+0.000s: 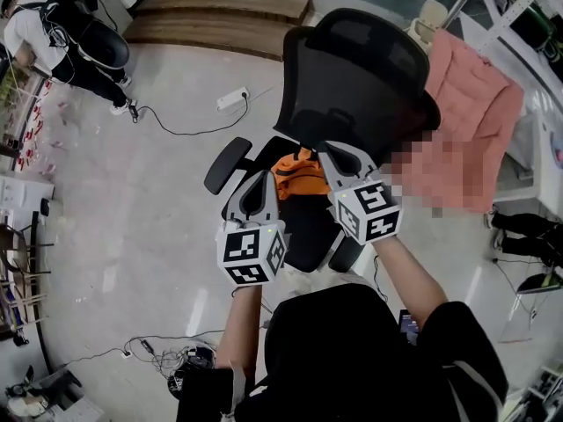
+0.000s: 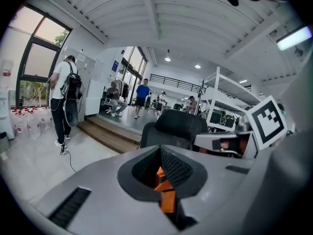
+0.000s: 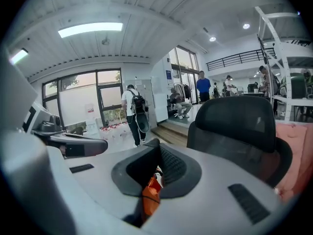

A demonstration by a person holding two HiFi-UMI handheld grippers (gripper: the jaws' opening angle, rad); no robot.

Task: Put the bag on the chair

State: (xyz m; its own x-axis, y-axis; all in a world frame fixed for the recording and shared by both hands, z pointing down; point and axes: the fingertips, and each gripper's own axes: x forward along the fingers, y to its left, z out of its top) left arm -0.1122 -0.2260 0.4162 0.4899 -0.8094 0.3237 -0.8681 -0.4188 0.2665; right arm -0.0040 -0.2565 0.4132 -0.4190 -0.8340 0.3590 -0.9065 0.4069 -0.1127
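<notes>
An orange bag (image 1: 299, 176) rests on or hangs just over the seat of a black mesh office chair (image 1: 361, 77); contact cannot be told. My left gripper (image 1: 261, 176) is at the bag's left side, shut on its orange fabric (image 2: 167, 199). My right gripper (image 1: 327, 150) is at the bag's right side, also shut on the orange fabric (image 3: 150, 197). In both gripper views the jaws stand together with orange cloth pinched between them. The chair's backrest (image 3: 234, 126) rises just beyond the grippers, and it also shows ahead as the chair (image 2: 173, 129) in the left gripper view.
A pink cloth (image 1: 471, 121) hangs over a seat to the chair's right. A power strip (image 1: 230, 99) with its cable lies on the floor at the left. Wooden steps (image 1: 220, 16) run along the back. A person with a backpack (image 1: 62, 38) stands far left.
</notes>
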